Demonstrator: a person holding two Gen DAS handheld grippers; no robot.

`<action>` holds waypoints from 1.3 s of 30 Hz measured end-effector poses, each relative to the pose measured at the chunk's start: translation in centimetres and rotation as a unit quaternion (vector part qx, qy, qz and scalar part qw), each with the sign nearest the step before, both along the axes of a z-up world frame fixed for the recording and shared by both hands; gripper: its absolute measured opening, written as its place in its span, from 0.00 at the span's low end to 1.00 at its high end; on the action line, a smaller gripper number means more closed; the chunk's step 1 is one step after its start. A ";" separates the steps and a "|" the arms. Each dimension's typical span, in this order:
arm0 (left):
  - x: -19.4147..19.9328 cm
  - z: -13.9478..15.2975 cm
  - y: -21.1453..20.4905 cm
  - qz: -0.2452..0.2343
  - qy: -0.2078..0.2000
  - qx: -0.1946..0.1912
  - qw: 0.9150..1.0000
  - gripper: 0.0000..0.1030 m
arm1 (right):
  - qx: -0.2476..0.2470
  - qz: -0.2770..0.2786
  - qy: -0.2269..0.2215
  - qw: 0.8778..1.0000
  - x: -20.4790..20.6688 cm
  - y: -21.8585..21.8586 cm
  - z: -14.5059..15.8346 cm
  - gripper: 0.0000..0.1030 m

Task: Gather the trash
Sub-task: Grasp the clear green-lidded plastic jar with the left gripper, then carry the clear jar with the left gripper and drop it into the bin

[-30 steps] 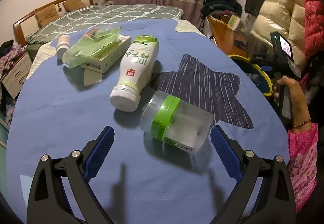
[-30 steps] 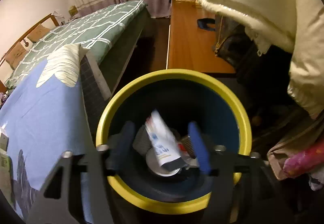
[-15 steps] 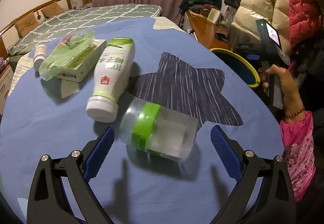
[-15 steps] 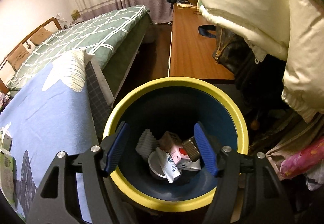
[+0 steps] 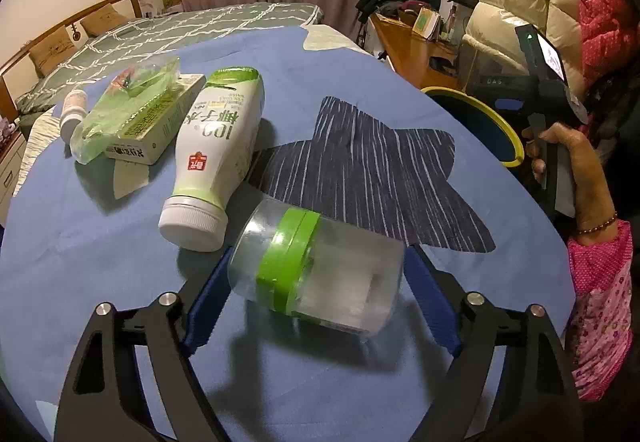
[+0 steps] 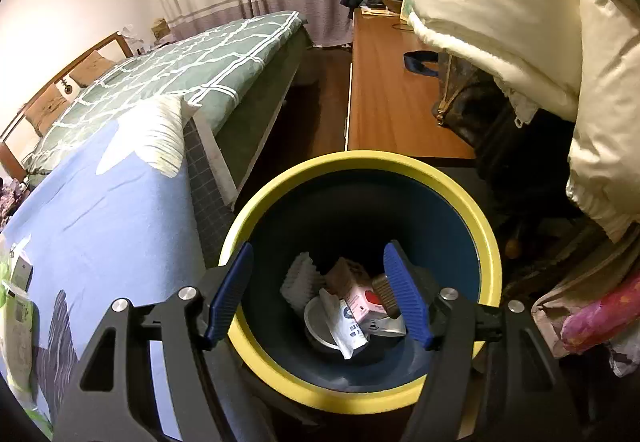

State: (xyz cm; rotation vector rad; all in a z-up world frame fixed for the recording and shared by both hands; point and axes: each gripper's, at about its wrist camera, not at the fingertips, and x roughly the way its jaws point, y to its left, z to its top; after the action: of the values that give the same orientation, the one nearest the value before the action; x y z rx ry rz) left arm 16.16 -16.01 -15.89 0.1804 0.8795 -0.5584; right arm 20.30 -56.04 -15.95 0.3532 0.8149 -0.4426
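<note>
On the blue cloth [image 5: 120, 262] the clear jar with the green band [image 5: 316, 270] lies on its side, right between the blue pads of the left gripper [image 5: 316, 302], whose jaws have just been closing and now bracket both ends; whether they press it I cannot tell. The right gripper [image 6: 320, 294] hangs open and empty over the yellow-rimmed bin [image 6: 460, 194], which holds wrappers.
</note>
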 end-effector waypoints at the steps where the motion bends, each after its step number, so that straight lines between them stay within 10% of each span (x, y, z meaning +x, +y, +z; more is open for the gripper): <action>1: 0.0 -0.1 -0.1 0.000 0.000 0.000 1.000 0.78 | 0.000 0.001 0.000 1.000 0.0 0.1 0.0 0.63; 22: 0.9 2.1 -3.4 -0.021 -0.006 -0.026 0.999 0.77 | -0.028 0.026 -0.019 0.999 -4.0 0.9 1.5 0.63; 39: 6.7 3.9 -18.0 -0.102 0.003 -0.031 0.994 0.77 | -0.034 0.017 -0.051 0.998 -12.3 -2.5 3.1 0.66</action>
State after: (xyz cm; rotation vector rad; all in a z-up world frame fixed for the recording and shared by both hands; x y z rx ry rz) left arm 22.87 -34.00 -11.97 0.2142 0.8535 -0.7751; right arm 7.97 -58.59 -12.90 0.2963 0.7032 -0.4157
